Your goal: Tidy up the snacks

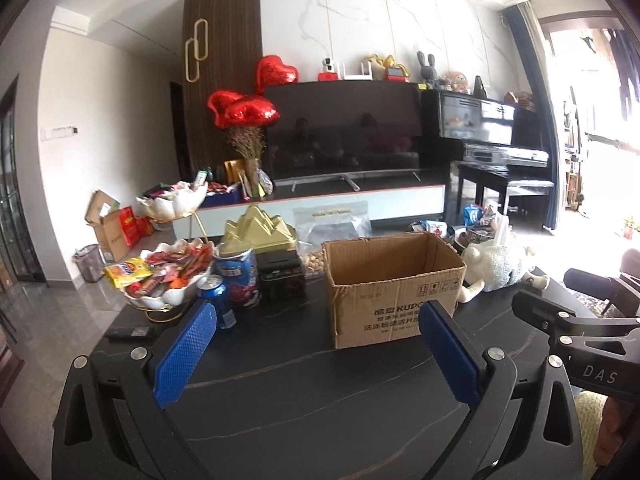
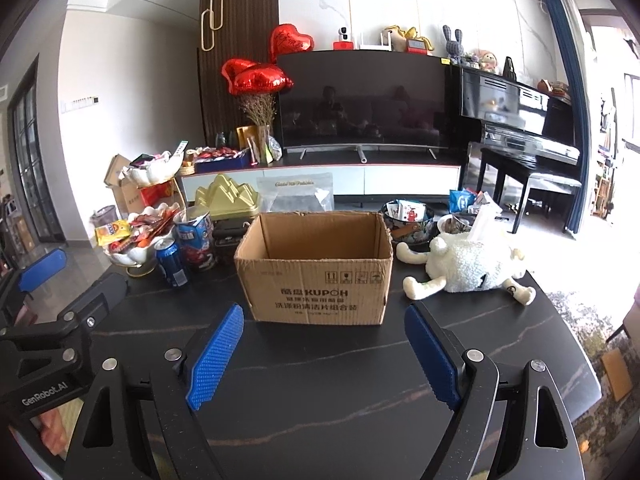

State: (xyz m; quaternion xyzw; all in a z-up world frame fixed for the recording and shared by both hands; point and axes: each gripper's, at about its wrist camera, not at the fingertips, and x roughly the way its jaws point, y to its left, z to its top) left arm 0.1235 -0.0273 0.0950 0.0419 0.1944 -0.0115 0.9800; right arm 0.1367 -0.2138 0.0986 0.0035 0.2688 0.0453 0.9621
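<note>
1. Standing open in the middle of the table (image 2: 320, 400), the cardboard box (image 2: 316, 268) can receive snacks.
2. Left gripper (image 1: 320, 344) and right gripper (image 2: 320, 348) gape empty before it.
3. Snacks wait in the shell bowl (image 1: 168, 276), left.

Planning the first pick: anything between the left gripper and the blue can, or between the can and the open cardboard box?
Nothing visible. The left gripper is open over bare table; the blue can stands just beyond its left finger, and clear tabletop separates it from the cardboard box.
</note>
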